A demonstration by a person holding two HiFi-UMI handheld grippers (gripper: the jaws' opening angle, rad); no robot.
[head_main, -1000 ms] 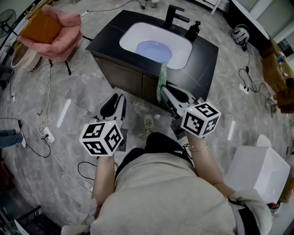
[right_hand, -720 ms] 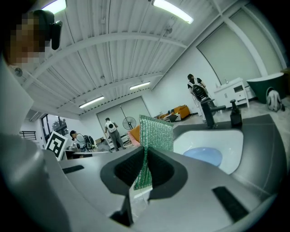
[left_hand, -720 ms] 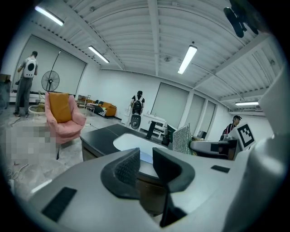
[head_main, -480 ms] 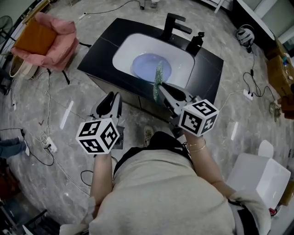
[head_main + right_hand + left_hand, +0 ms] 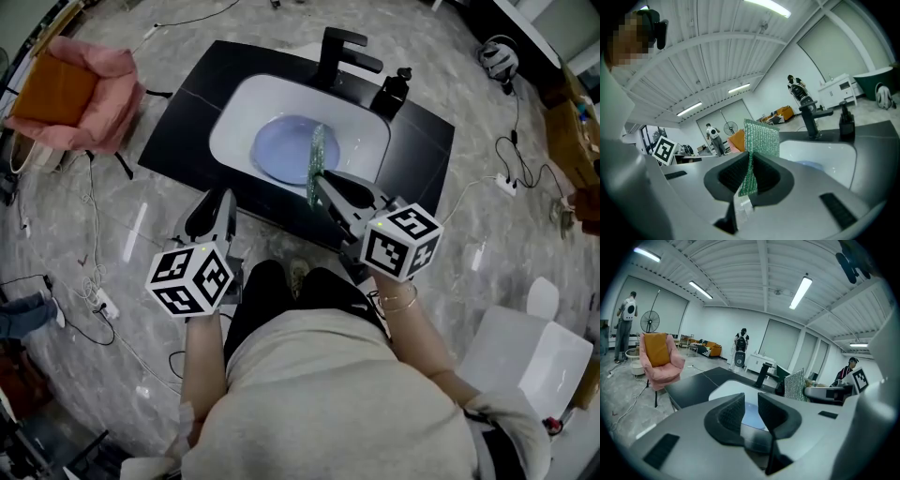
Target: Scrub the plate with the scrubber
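Observation:
A pale blue plate (image 5: pixel 281 150) lies in the white basin (image 5: pixel 239 112) of a black sink counter (image 5: pixel 422 141). My right gripper (image 5: pixel 321 180) is shut on a green mesh scrubber (image 5: pixel 316 155), which stands upright over the plate's near right edge. In the right gripper view the scrubber (image 5: pixel 761 138) sticks up from between the pads, with the plate (image 5: pixel 811 165) beyond. My left gripper (image 5: pixel 217 202) hovers at the counter's front edge, open and with nothing in it. The left gripper view shows the plate (image 5: pixel 751 416) through the gap in the left gripper (image 5: pixel 751 401), and the scrubber (image 5: pixel 796 383) at right.
A black faucet (image 5: pixel 342 52) and a soap dispenser (image 5: pixel 392 89) stand behind the basin. A pink chair (image 5: pixel 80 80) is at far left, a white bin (image 5: pixel 525 347) at lower right. Cables (image 5: pixel 94 281) trail over the floor. People (image 5: pixel 626 326) stand far off.
The person has stepped up to the sink. Both grippers have moved forward; the scrubber went from the cabinet front to above the basin and plate. Neither gripper's jaws changed.

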